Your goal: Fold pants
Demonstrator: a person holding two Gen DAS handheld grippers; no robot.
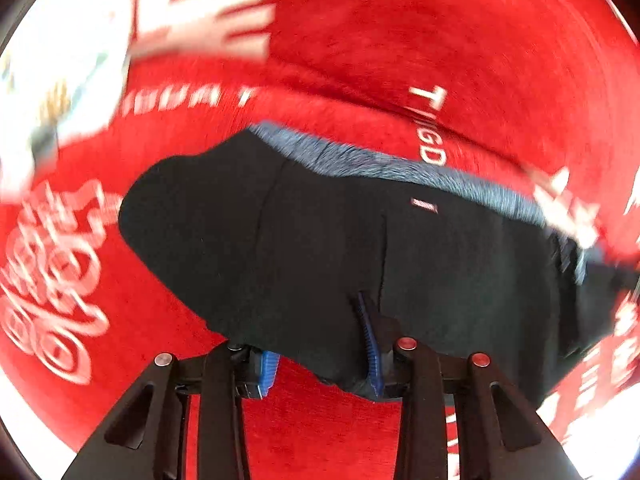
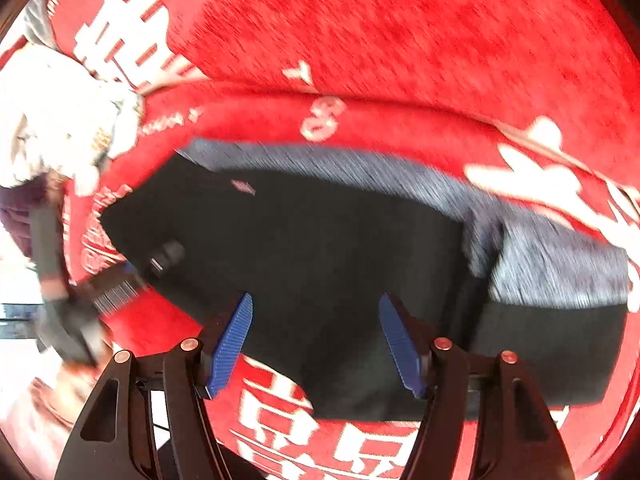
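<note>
The black pants (image 1: pixel 340 240) lie flat on a red cloth, with a grey-blue band (image 1: pixel 360 158) along their far edge. My left gripper (image 1: pixel 320 362) points down at their near edge. Its blue pads stand apart; the hem lies between them and folds over the right pad (image 1: pixel 372 352), and I see no pinch. In the right wrist view the pants (image 2: pixel 320 248) fill the middle. My right gripper (image 2: pixel 316 346) hangs open just above them, with nothing between its fingers.
The red cloth (image 1: pixel 440 40) with white lettering covers the whole surface. A pale, blurred bundle (image 2: pixel 52 120) lies at the far left. A gloved hand (image 2: pixel 68 320) holding the other tool shows at the pants' left end. Both views are motion-blurred.
</note>
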